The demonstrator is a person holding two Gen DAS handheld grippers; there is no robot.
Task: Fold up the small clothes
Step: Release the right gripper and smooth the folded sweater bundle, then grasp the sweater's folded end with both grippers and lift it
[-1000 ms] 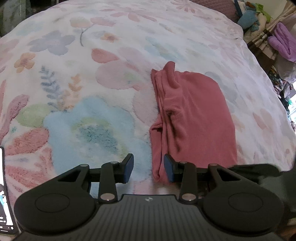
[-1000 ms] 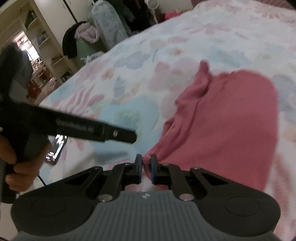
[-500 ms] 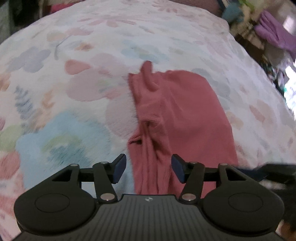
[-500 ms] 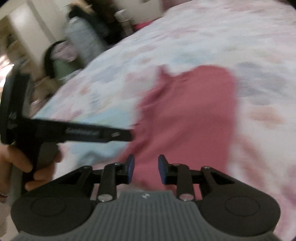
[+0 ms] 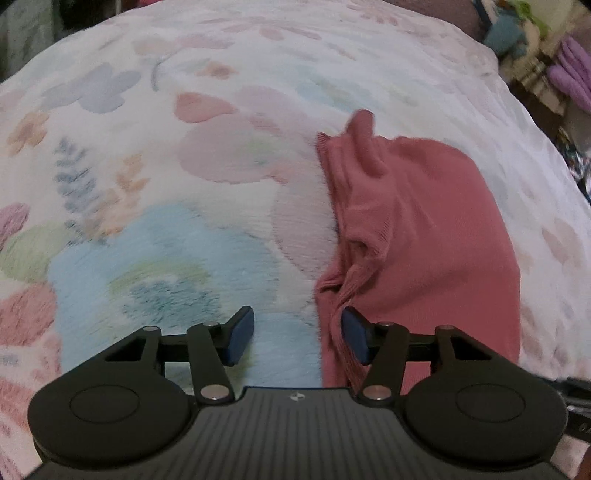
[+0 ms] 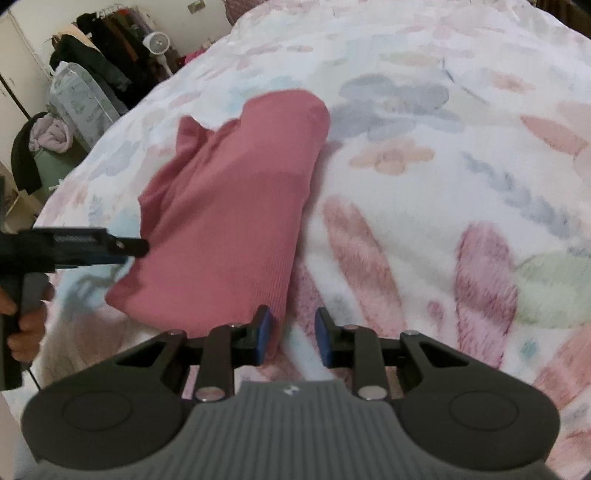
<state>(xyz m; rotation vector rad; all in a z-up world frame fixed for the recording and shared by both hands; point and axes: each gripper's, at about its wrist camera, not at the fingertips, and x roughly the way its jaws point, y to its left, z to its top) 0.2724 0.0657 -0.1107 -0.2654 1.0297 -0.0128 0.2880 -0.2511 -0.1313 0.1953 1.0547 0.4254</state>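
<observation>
Clothes rack (image 6: 110, 33) and fan (image 6: 157, 40) beyond bed (image 6: 424, 155).

Right gripper (image 6: 291, 338) jaws parted — pink garment (image 6: 229, 206) touching its left pad

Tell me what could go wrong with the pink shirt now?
The folded pink knit garment has a bunched, wrinkled left edge beside the open left gripper; a pinch there might catch only some layers and undo the fold. The open right gripper sits at its near corner and could grab the fuzzy floral blanket too.
</observation>
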